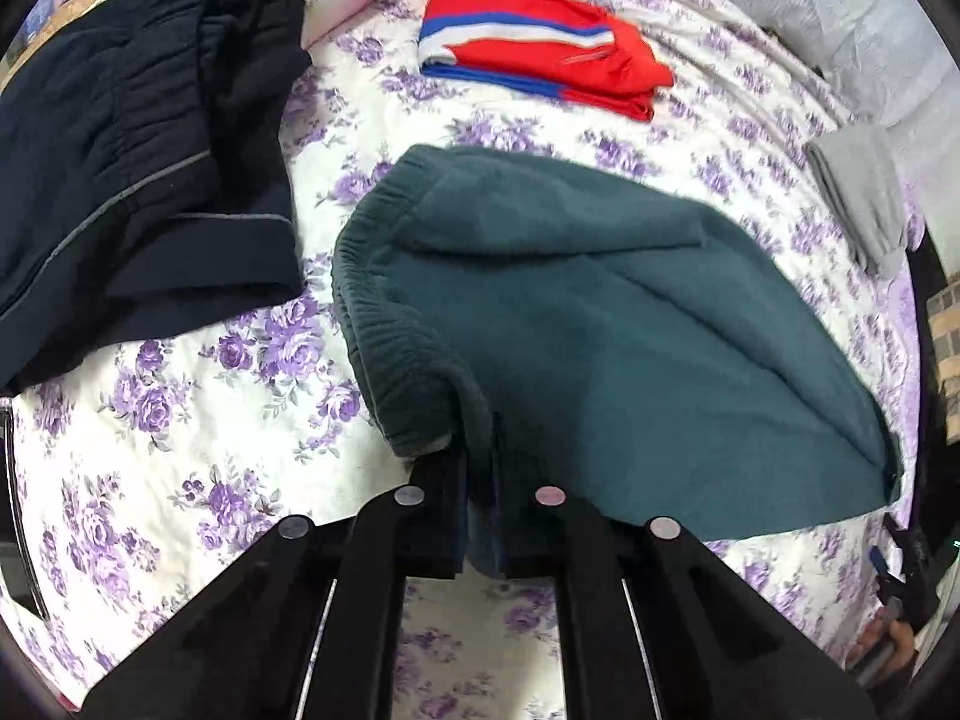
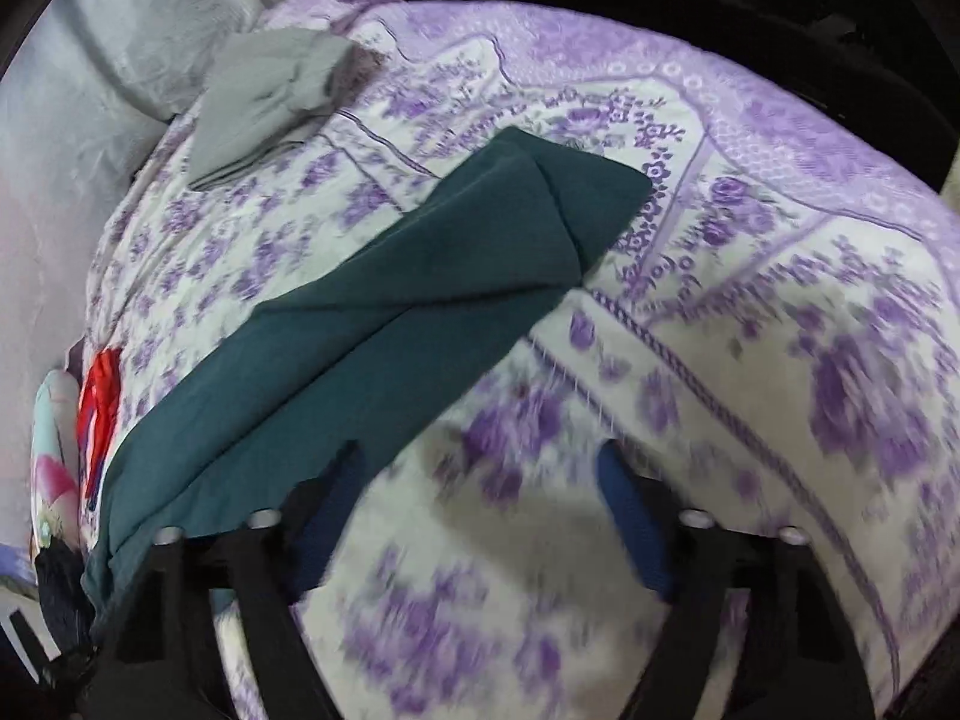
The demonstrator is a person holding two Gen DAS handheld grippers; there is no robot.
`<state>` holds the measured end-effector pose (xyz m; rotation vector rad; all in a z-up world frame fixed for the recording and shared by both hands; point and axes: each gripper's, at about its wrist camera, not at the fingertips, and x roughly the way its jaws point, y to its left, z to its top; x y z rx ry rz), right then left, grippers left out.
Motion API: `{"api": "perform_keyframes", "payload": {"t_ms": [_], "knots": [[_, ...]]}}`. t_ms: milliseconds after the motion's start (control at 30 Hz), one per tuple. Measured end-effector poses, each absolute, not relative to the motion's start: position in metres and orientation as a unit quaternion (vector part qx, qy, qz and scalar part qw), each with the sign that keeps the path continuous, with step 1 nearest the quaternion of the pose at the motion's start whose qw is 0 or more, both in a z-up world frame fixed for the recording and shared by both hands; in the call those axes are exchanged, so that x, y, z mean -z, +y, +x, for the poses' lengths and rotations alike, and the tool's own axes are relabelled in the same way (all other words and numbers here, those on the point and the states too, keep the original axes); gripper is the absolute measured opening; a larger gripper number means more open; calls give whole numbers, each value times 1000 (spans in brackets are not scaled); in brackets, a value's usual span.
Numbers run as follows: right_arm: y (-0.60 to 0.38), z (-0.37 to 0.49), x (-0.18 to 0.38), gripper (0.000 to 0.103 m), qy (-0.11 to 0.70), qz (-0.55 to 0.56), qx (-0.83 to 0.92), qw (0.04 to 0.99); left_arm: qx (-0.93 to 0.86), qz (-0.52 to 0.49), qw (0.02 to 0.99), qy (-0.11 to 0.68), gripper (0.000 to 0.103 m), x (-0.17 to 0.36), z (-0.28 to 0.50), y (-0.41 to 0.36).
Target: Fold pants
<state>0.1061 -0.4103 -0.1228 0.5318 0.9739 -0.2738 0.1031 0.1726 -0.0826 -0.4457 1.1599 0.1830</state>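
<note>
Left wrist view: left gripper [image 1: 480,450] fingers clamped on teal pants [image 1: 600,312] waistband corner, centre frame on floral bedspread [image 1: 180,450], navy garment [image 1: 132,150] upper left, red folded shorts [image 1: 540,48] top; right wrist view: right gripper [image 2: 480,516] fingers apart over bedspread, pants leg left of centre, grey garment [image 2: 270,96] upper left.

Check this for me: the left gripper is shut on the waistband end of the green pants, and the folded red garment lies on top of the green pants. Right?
Not quite. The left gripper is shut on the green pants near the waistband, but the folded red garment lies apart from them on the floral bedspread, as the left wrist view shows.
</note>
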Motion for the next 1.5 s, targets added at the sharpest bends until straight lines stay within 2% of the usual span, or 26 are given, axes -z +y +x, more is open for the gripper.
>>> {"api": "perform_keyframes", "payload": {"t_ms": [133, 200, 233, 267, 300, 533, 700, 733, 767, 800, 833, 867, 933, 967, 1000, 1033, 1100, 1167, 1233, 1300, 1333, 1367, 1400, 1500], "knots": [[-420, 136, 127, 71, 448, 246, 147, 847, -97, -228, 810, 532, 5, 75, 88, 175], [-424, 152, 126, 65, 449, 226, 162, 849, -101, -237, 810, 526, 5, 76, 87, 174], [-427, 153, 124, 45, 448, 225, 164, 850, -103, -247, 811, 520, 5, 78, 86, 175], [-433, 155, 122, 11, 447, 236, 149, 850, -107, -260, 810, 515, 5, 78, 84, 178], [-439, 156, 120, 5, 450, 252, 134, 846, -110, -266, 809, 512, 5, 79, 82, 178], [-457, 114, 68, 5, 439, 236, 82, 863, -150, -280, 815, 485, 5, 56, 55, 197], [-469, 88, 72, 5, 479, 220, 89, 845, -142, -244, 827, 485, 5, 38, 29, 187], [-473, 85, 83, 6, 496, 218, 95, 835, -141, -231, 822, 501, 5, 44, 23, 183], [-476, 83, 96, 15, 518, 212, 112, 821, -138, -226, 816, 514, 6, 53, 21, 180], [-480, 81, 102, 23, 531, 205, 135, 811, -139, -216, 802, 539, 8, 69, 19, 179], [-486, 78, 105, 44, 535, 203, 166, 803, -148, -199, 792, 557, 15, 79, 18, 178], [-490, 74, 100, 51, 523, 210, 181, 806, -165, -173, 780, 579, 21, 88, 17, 178], [-490, 70, 80, 52, 489, 205, 189, 826, -183, -158, 777, 582, 23, 87, 14, 184], [-487, 71, 71, 52, 475, 200, 177, 838, -192, -156, 783, 571, 28, 80, 13, 188], [-481, 74, 59, 52, 461, 193, 155, 852, -200, -153, 791, 557, 44, 71, 12, 191], [-476, 77, 55, 52, 457, 189, 137, 858, -208, -147, 806, 534, 56, 58, 12, 193], [-457, 90, 53, 52, 469, 171, 91, 862, -208, -138, 828, 502, 61, 42, 16, 192], [-431, 103, 62, 52, 493, 127, 61, 858, -190, -132, 842, 487, 70, 32, 28, 185], [-411, 115, 76, 52, 529, 77, 46, 844, -172, -133, 846, 487, 71, 32, 45, 172], [-411, 125, 92, 47, 554, 61, 64, 828, -145, -136, 846, 495, 72, 40, 62, 156], [-416, 127, 94, 33, 556, 69, 74, 825, -137, -134, 844, 501, 72, 49, 69, 146], [-421, 133, 94, 5, 558, 80, 72, 823, -130, -131, 841, 508, 72, 56, 74, 140], [-423, 139, 90, 1, 553, 72, 68, 827, -122, -124, 838, 516, 72, 64, 81, 131], [-426, 157, 65, 1, 526, 51, 65, 846, -114, -94, 836, 528, 72, 77, 85, 113]]}}
